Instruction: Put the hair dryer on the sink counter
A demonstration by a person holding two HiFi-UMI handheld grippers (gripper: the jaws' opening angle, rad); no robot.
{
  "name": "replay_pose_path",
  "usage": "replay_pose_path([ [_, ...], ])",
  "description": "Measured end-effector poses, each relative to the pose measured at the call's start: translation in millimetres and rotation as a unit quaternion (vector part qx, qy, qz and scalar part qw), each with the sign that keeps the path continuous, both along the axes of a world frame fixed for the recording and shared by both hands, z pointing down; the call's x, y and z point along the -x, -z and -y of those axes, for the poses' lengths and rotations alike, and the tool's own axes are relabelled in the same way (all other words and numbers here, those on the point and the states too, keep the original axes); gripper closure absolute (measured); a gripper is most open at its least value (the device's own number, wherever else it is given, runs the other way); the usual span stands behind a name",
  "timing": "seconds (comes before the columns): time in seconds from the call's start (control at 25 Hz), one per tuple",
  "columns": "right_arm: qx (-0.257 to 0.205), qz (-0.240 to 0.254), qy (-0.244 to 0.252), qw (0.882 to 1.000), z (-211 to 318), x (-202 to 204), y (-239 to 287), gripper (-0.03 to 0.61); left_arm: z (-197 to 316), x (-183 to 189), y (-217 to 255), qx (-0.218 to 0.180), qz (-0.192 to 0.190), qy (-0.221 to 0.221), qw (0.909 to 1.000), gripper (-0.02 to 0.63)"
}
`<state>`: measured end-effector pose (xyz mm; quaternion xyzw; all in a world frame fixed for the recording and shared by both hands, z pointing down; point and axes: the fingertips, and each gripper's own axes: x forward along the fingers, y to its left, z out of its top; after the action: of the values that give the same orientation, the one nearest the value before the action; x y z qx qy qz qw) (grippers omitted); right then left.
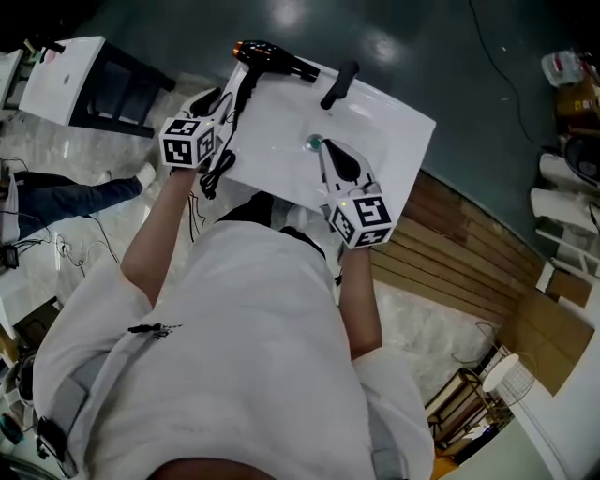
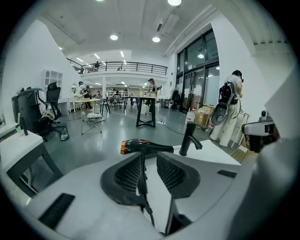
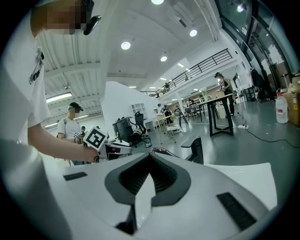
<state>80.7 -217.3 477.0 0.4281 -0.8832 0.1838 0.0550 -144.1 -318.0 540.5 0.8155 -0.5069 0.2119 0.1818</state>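
Hair dryer [image 1: 272, 58] left of faucet [image 1: 339, 84], at counter [image 1: 394, 122] corner; can't tell if it touches. Handle clamped in left hand-held gripper [image 1: 236, 86], cord [image 1: 217, 169] end hidden. Right hand-held gripper [image 1: 325, 150] pinched together, empty, nr faucet. White counter, glossy grey floor [image 1: 187, 23] beyond.

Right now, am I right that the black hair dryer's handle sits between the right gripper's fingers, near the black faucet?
Not quite: the handle of the black hair dryer sits between the fingers of the left gripper, near the black faucet, as the left gripper view shows. The fingers of the right gripper are together with nothing between them.
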Motion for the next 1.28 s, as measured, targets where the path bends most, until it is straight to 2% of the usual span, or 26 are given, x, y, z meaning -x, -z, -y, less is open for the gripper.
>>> replay_pose_path([
  [0.44,-0.031,0.016,0.008,0.999,-31.2,-29.7,23.2,0.571,-65.8,-50.4,41.6,-0.027,-0.029,-0.009,0.9992,0.6],
  [0.84,-0.071,0.04,0.018,0.997,-38.6,-30.8,58.5,0.571,-99.3,-64.7,84.7,-0.067,-0.055,-0.013,0.9962,0.601],
  [1.28,-0.07,0.043,0.02,0.996,-36.7,-3.4,72.5,0.571,-110.4,-60.7,94.2,-0.066,-0.074,-0.043,0.9941,0.609],
])
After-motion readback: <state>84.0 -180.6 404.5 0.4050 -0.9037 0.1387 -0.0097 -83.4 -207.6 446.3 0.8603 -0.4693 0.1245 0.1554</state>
